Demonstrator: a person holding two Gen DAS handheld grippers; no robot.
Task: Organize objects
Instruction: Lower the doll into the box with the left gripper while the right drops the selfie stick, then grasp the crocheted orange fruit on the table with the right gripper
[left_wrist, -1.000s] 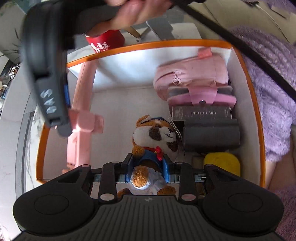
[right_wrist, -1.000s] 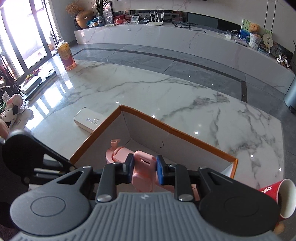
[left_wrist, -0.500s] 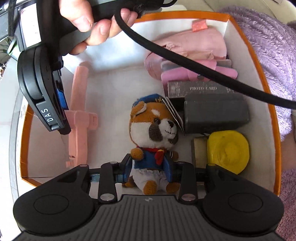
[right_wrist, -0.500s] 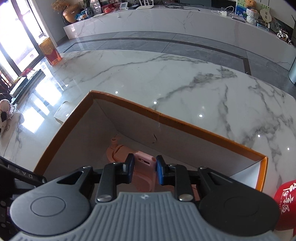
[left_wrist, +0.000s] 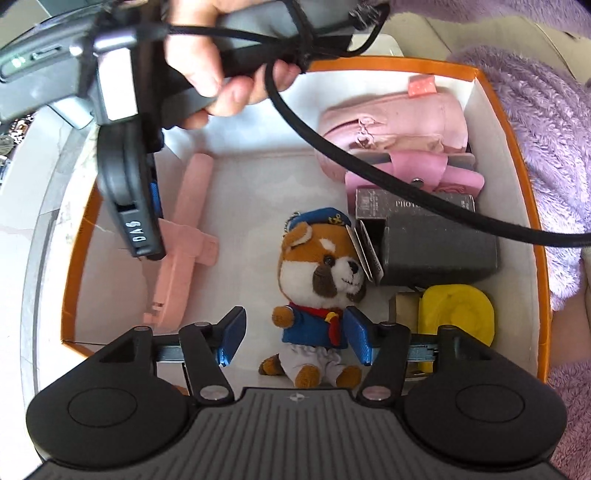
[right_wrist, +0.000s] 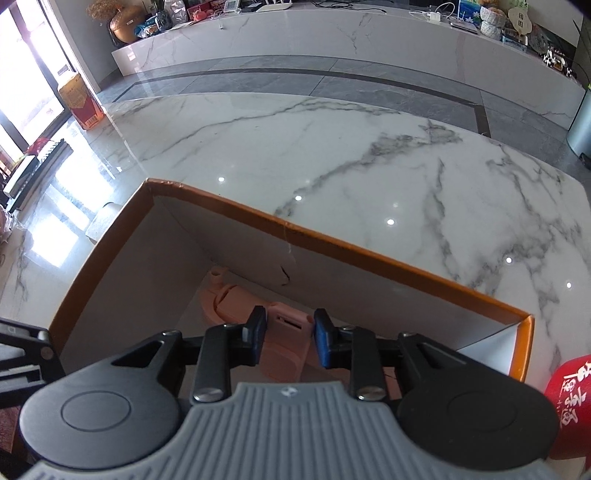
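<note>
We see a wide room with a glossy grey and white marble floor (right_wrist: 332, 74), a long marble ledge (right_wrist: 332, 33) along the far wall crowded with small things, and bright glass doors (right_wrist: 22, 85) at far left. Nearer lies the white marble table (right_wrist: 332, 158), and on it the orange-rimmed white box (left_wrist: 524, 206). A red paper cup (right_wrist: 569, 398) stands just outside its right corner. Inside the box a pink pouch (left_wrist: 399, 122) lies far right, then a dark box (left_wrist: 439, 251) and a yellow piece (left_wrist: 458, 310) nearer. A pink plastic toy (left_wrist: 184, 236) lies along the left side. Our right gripper (right_wrist: 289, 341) straddles it, jaws opening, pads just off it. Our left gripper (left_wrist: 295, 339) is opening too, pads clear of the plush dog (left_wrist: 321, 295) between them.
</note>
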